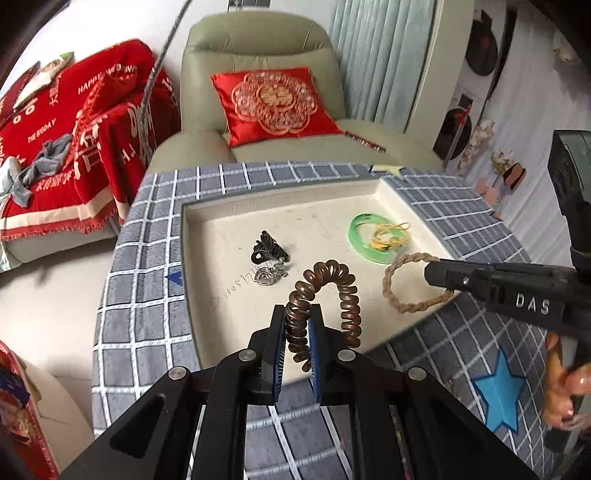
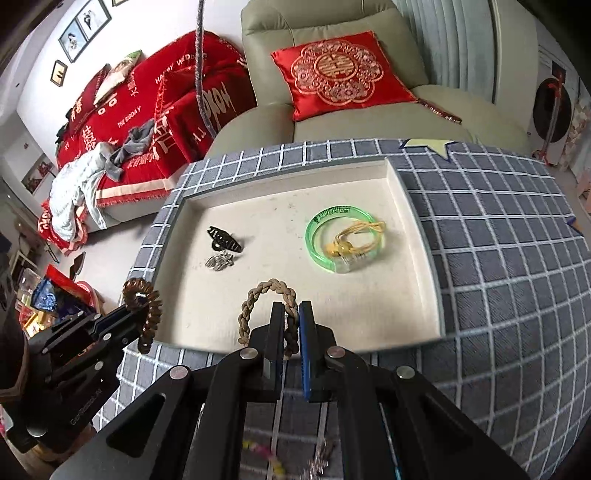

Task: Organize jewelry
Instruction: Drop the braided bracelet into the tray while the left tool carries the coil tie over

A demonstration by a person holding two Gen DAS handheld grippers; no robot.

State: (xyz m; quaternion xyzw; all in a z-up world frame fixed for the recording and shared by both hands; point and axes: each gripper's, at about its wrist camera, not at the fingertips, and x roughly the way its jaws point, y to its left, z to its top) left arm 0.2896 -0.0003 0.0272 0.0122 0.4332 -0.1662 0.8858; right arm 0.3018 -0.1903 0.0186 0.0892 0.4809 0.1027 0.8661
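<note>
Over the near rim of the cream tray [image 1: 207, 258], your left gripper [image 1: 298, 325] was clamped on the brown spiral hair tie [image 1: 325, 295], coil arching up past the blue pads [image 1: 316, 354] and drooping off to the right. Your right gripper [image 2: 291, 325] was clamped on the braided rope bracelet [image 2: 258, 306] at the same near rim, right of the hair tie, with the loop standing up over the tray floor.

Inside the tray, the green bangle [image 2: 317, 236] lay flat toward the right wall, with a yellow cord charm [image 2: 347, 243] inside its ring. Toward the tray's left side sat a black hair claw [image 2: 223, 238], and a silver heart pendant [image 2: 219, 261] touched it on the near side.

The tray rested on a grey checked cloth [image 2: 498, 258] with a blue star patch [image 1: 502, 391] near the tray's right near corner. Beyond the tray's far rim stood a green armchair [image 2: 332, 22] holding a red embroidered cushion [image 2: 340, 74].
</note>
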